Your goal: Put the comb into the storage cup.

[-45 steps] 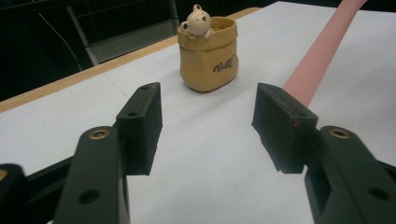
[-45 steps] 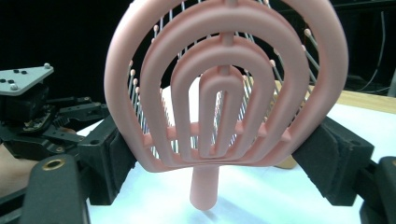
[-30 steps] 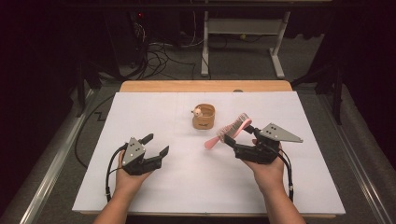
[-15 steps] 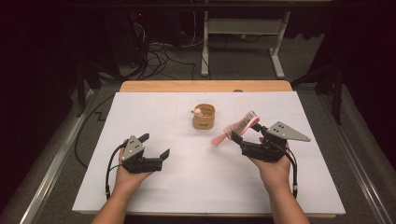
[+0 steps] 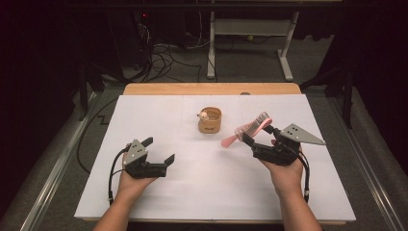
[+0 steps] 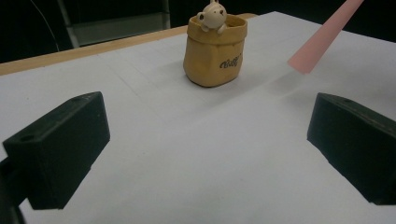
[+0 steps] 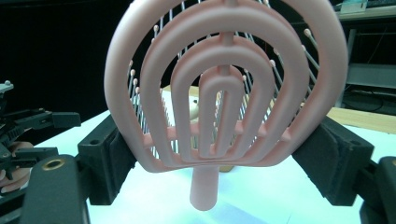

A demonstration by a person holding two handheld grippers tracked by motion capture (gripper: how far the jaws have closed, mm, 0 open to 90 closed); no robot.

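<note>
The pink plastic vented hairbrush (image 5: 252,128) is clamped by its head between the right gripper's (image 5: 255,136) fingers, above the white bench (image 5: 202,192), near a tan ceramic pot (image 5: 210,120). The left gripper's (image 5: 159,150) fingers have just been opening, wide and empty.

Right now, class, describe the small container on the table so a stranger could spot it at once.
Start at the white-covered table. Near its far middle stands a tan, sack-shaped pot, clear of both tools. A little cream animal figure peeking over its rim sets it apart from the pink plastic hairbrush.
</note>
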